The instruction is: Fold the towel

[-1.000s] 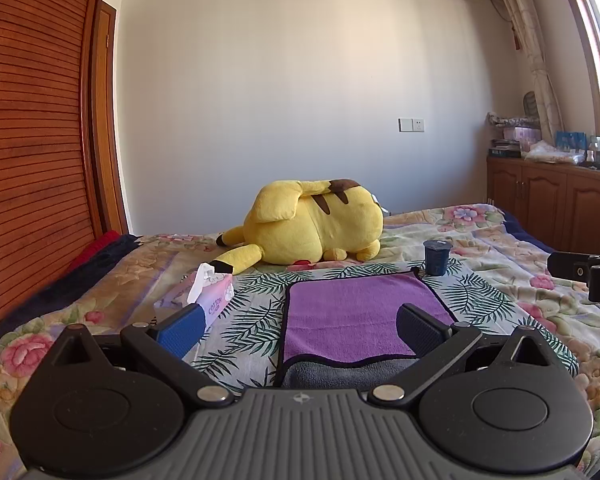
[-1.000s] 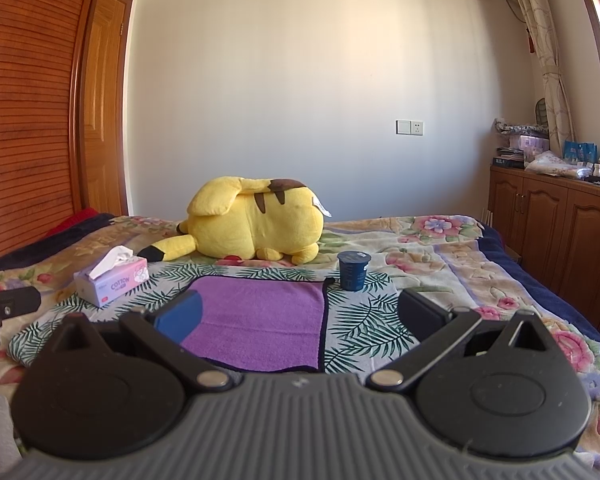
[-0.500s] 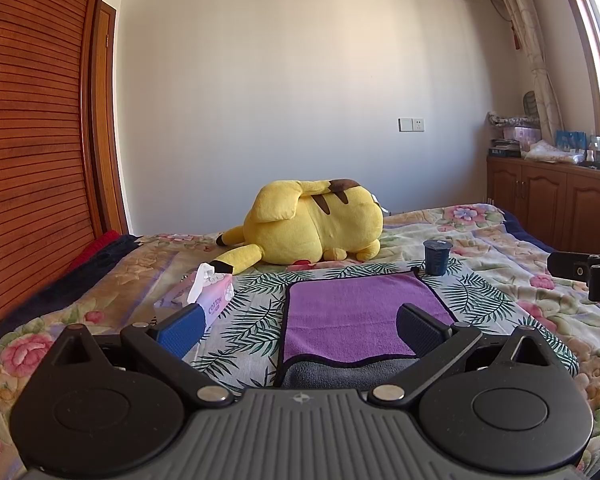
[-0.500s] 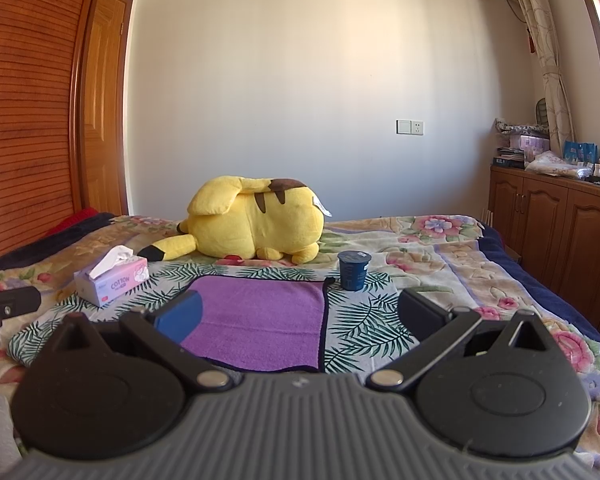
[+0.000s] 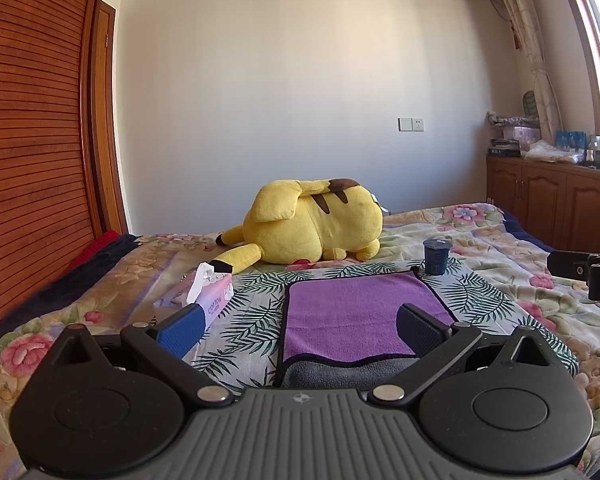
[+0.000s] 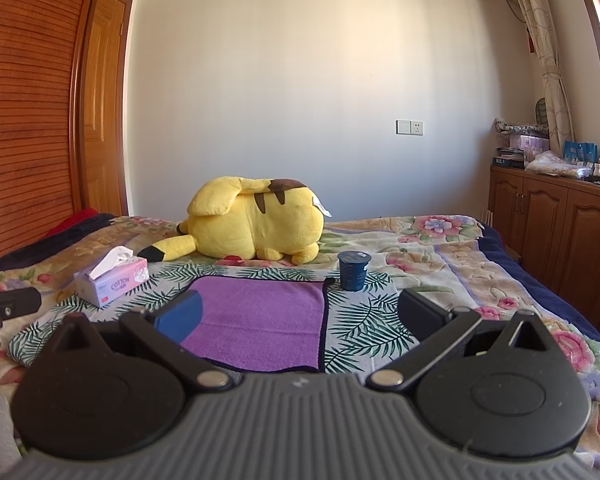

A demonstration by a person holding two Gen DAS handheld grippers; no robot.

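Both the left gripper (image 5: 300, 322) and right gripper (image 6: 300, 314) hover spread wide, holding nothing. Folding the towel (image 5: 360, 312) risks toppling the cup (image 5: 436, 255) just beside its far corner

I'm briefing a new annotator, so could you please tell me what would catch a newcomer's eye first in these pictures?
Most striking is the big yellow plush toy with brown stripes, lying at the far end of the floral bedspread. In front of it lies the flat purple towel with dark edging, with a pink tissue box on its left and a small dark blue cup at its far right corner. Both the left gripper and the right gripper hover open, holding nothing.
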